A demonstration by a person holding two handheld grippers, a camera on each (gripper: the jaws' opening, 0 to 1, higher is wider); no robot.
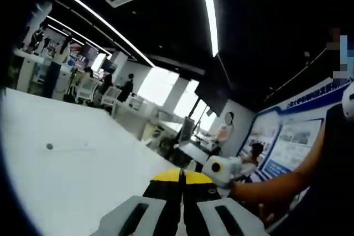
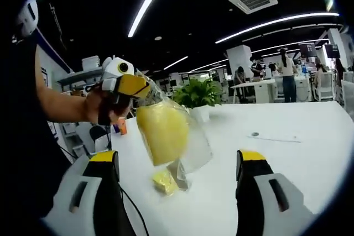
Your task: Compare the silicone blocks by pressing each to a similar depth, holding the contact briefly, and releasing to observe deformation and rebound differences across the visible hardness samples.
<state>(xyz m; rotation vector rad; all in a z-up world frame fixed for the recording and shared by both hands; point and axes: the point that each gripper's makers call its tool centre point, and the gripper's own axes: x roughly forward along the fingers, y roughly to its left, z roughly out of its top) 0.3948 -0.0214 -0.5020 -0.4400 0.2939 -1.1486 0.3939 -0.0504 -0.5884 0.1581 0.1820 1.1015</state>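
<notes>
Long ceiling light strips lit the office, set against a dark ceiling. The white table glared almost blank toward its near edge — daylight from far windows was blown out. Both fisheye views bent straight lines at their edges, and the clear bag caught soft highlights — slightly blurred.
</notes>
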